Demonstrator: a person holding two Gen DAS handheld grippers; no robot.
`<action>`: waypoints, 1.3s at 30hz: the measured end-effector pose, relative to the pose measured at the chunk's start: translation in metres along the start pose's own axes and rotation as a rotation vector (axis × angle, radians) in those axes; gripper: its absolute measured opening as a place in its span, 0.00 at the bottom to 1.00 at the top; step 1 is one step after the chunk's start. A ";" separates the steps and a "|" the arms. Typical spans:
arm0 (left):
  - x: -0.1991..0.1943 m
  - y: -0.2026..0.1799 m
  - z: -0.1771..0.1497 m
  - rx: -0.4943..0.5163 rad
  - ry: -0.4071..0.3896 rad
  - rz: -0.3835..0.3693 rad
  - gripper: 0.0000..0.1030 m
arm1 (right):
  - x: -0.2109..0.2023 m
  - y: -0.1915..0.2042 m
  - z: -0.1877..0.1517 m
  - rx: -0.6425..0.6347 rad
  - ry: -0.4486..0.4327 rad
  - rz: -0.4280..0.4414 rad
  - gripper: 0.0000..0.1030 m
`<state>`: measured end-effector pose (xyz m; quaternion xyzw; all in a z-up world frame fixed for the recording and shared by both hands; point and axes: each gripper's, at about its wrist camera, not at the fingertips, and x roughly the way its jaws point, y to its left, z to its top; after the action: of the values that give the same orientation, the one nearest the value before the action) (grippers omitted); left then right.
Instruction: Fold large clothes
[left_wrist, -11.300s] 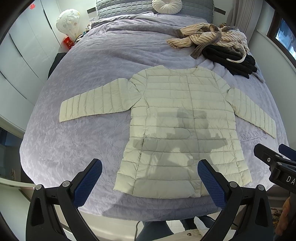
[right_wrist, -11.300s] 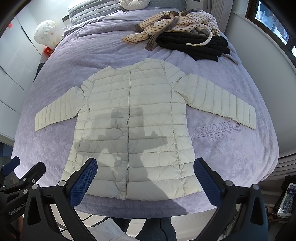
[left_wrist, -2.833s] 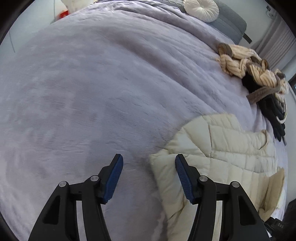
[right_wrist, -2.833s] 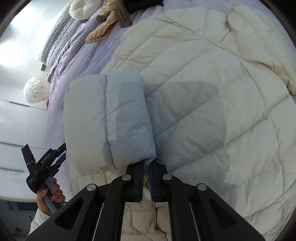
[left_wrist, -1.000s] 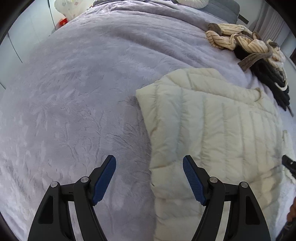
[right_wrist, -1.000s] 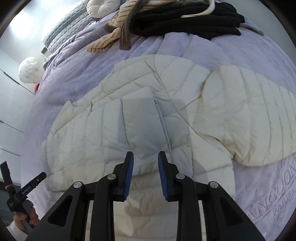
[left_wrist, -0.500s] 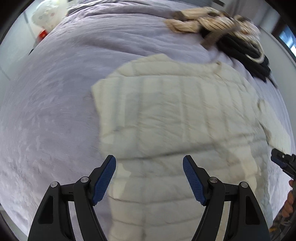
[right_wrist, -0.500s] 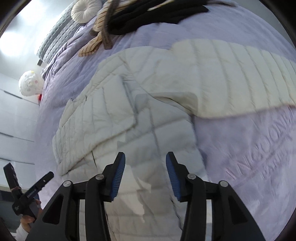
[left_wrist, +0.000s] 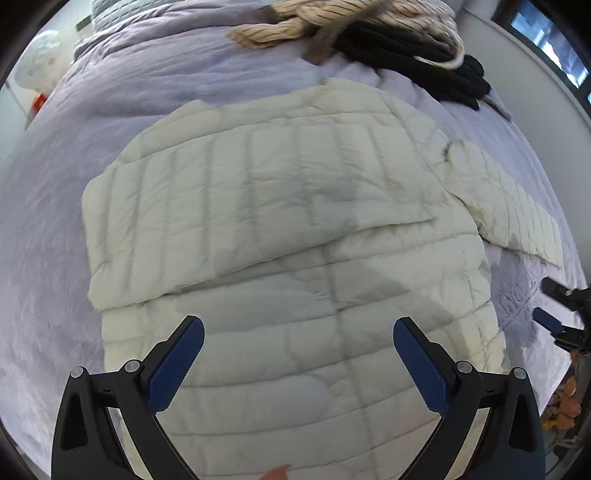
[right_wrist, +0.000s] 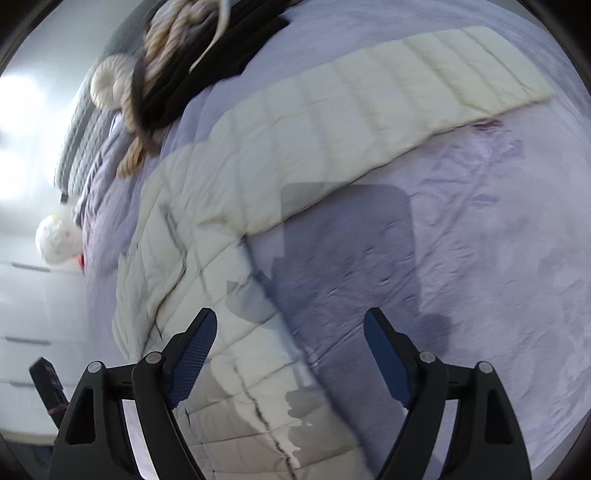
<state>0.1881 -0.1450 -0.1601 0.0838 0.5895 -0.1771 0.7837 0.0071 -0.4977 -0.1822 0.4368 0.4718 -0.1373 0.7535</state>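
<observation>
Cream puffer jacket (left_wrist: 280, 236) lies flat on the lavender bed (left_wrist: 110, 92), its left sleeve (left_wrist: 229, 206) folded across the chest (right sleeve (right_wrist: 388, 96) outstretched), under the left gripper (left_wrist: 297, 365) and right gripper (right_wrist: 290, 358), both fingers spread wide, holding nothing.

The jacket (left_wrist: 288, 229) is puffy quilted cloth, cream, with a soft matt sheen and stitched channels. The bedspread (left_wrist: 155, 85) under it is lilac cloth, matt, with a faint embossed pattern. The left tool (left_wrist: 297, 363) has matt black plastic arms and blue finely textured pads (left_wrist: 177, 369); the right tool (right_wrist: 290, 360) looks the same.
</observation>
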 end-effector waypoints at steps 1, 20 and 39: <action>0.002 -0.006 0.002 0.015 -0.002 0.006 1.00 | -0.002 -0.005 0.003 0.010 -0.008 0.005 0.96; 0.032 -0.086 0.016 0.097 0.029 -0.047 1.00 | -0.012 -0.101 0.082 0.241 -0.120 0.005 1.00; 0.027 -0.101 0.027 0.046 0.005 -0.077 1.00 | 0.032 -0.148 0.160 0.659 -0.206 0.474 0.58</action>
<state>0.1811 -0.2520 -0.1705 0.0792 0.5900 -0.2206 0.7727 0.0267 -0.7034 -0.2588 0.7351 0.2112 -0.1465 0.6273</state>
